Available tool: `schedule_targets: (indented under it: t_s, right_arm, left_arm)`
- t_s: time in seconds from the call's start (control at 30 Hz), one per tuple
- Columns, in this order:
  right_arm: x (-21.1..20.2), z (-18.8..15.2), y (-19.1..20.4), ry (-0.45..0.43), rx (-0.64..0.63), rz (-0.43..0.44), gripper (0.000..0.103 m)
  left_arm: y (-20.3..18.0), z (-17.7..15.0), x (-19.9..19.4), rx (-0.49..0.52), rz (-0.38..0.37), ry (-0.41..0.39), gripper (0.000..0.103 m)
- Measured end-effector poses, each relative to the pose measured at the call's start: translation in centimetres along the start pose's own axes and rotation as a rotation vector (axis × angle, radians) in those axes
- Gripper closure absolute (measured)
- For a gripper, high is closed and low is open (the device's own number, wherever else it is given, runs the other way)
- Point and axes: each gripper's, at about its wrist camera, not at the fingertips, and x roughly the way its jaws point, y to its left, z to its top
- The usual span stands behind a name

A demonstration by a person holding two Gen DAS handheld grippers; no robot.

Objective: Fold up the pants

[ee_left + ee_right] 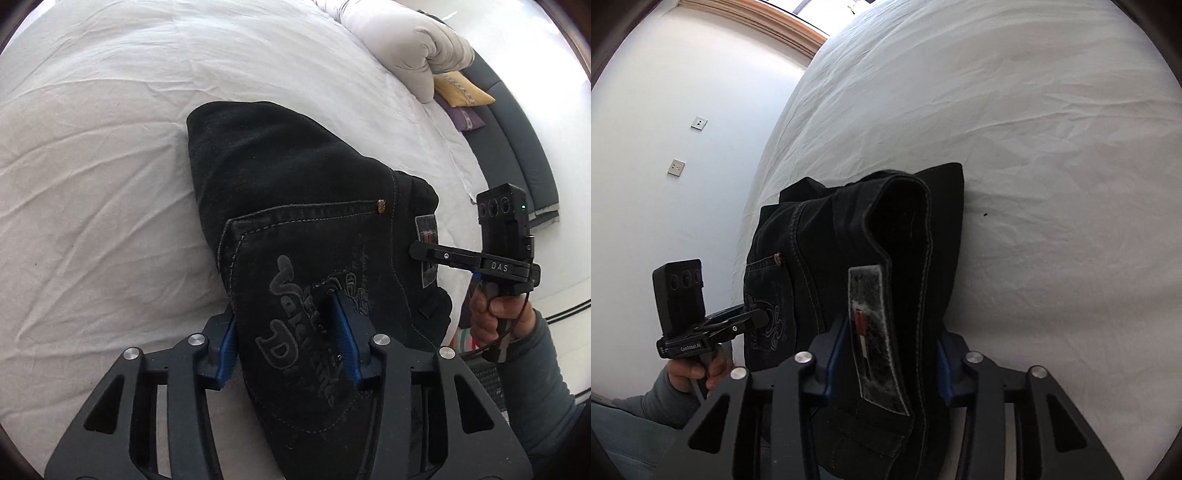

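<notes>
Left wrist view: black pants [295,229] folded into a thick bundle on the white bed [92,166], long axis running from the near pocket end away toward the folded edge. Left gripper [284,343] with blue fingers [345,336] straddling the pocket edge, apparently clamped on denim, though shadow hides the contact. Right gripper [424,253] reaching in at the waistband patch.

Right wrist view: right gripper [886,358] closed around the waistband by the label, left gripper [759,319] at the embroidered pocket. Risk: uneven pulling skewing the stacked layers, or a shallow bite slipping and letting the bundle flop open.
</notes>
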Motion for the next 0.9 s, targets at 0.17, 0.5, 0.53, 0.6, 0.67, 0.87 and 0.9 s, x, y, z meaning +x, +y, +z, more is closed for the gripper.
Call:
schedule_targets:
  t_s: [0.17,0.5,0.53,0.6,0.67,0.87,0.9]
  right_arm:
    - [-1.4,-0.3,2.9,-0.035,-0.075,-0.086,0.078]
    - [-2.9,4.0,9.6,-0.135,-0.214,-0.081,0.080]
    - [-2.5,4.9,9.8,-0.139,-0.211,-0.076,0.080]
    - [-1.2,6.9,10.0,-0.146,-0.202,-0.065,0.079]
    - [0.6,8.6,10.1,-0.135,-0.198,-0.065,0.080]
    - [5.9,11.7,8.6,-0.089,-0.113,-0.074,0.079]
    - [6.1,11.7,7.9,-0.089,-0.094,-0.063,0.079]
  left_arm:
    - [-1.9,0.4,-1.0,0.020,0.002,-0.020,0.079]
    - [-1.3,5.2,-7.4,0.061,0.047,-0.162,0.082]
    - [-0.9,5.9,-7.6,0.065,0.062,-0.169,0.082]
    - [0.5,7.5,-7.5,0.066,0.098,-0.174,0.082]
    - [2.2,8.8,-6.8,0.055,0.128,-0.159,0.082]
    - [6.6,10.3,-3.5,-0.007,0.120,-0.109,0.076]
    - [6.6,10.4,-3.3,-0.008,0.117,-0.113,0.071]
